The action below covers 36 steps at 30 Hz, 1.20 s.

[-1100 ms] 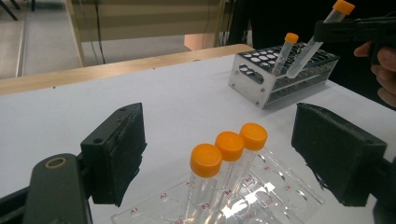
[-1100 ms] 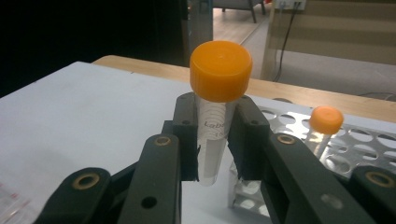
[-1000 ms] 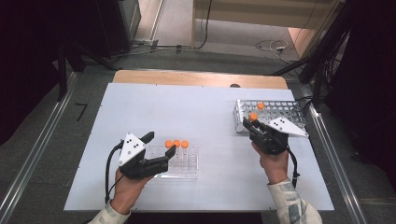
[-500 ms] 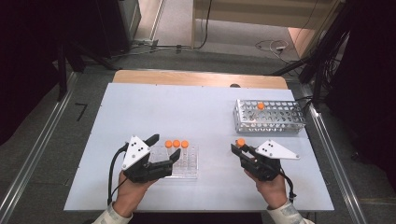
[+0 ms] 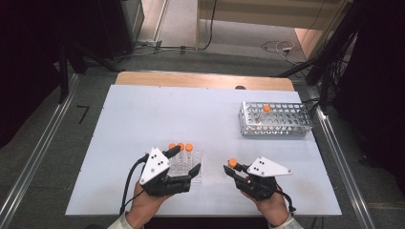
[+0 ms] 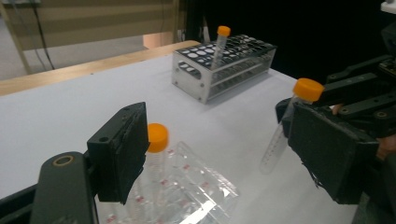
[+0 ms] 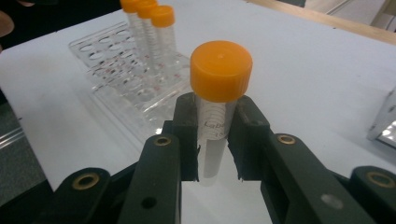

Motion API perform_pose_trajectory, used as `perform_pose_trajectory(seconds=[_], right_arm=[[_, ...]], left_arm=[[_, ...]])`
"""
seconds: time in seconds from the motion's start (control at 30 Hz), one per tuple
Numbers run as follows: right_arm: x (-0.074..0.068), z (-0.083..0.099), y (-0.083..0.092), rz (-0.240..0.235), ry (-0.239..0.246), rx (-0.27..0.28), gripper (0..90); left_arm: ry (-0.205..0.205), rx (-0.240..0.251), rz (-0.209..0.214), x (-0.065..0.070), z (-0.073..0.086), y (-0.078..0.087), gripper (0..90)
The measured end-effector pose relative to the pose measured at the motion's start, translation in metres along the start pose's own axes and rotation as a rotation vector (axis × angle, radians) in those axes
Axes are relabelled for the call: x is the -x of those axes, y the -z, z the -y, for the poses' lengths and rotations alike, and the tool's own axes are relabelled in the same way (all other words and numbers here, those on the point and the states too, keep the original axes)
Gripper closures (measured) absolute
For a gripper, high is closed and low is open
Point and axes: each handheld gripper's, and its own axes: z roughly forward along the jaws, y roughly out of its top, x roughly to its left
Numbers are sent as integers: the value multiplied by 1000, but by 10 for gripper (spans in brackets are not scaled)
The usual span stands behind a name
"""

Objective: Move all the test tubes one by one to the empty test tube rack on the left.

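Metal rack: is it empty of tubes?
No, one orange-capped tube stands in the metal rack at the table's far right.

Three cameras: one overhead, one on each gripper.
The high view looks forward and down over the whole table. The left gripper view looks low toward the far metal rack; the right gripper view faces the clear rack up close. All share the tabletop.

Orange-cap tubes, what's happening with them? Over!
Right gripper shut on a tube. Left gripper, jaws just closing some, open around the clear rack with three tubes. One tube left in metal rack. Path clear.
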Motion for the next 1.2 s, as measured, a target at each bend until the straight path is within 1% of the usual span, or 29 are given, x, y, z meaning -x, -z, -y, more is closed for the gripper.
perform_pose_trajectory(seconds=[0.13, 0.33, 0.43, 0.57, 0.77, 1.1, 1.2], right_arm=[[-6, 0, -1, -19, 17, -15, 720], [-11, 1, -5, -33, 31, -31, 720], [-13, 2, -7, -39, 33, -38, 720], [-17, 3, -10, -43, 43, -44, 720], [-22, 2, -12, -55, 55, -49, 720], [-24, 3, -13, -61, 57, -50, 720], [-23, 3, -13, -59, 53, -54, 719]], left_arm=[[-11, -8, 36, 10, 1, -8, 236], [-34, -25, 105, 24, 4, -20, 349], [-37, -31, 129, 29, 5, -25, 405], [-41, -42, 152, 34, 7, -32, 470], [-43, -59, 173, 40, 9, -41, 560], [-47, -68, 169, 42, 11, -48, 672], [-40, -74, 171, 41, 11, -49, 683]])
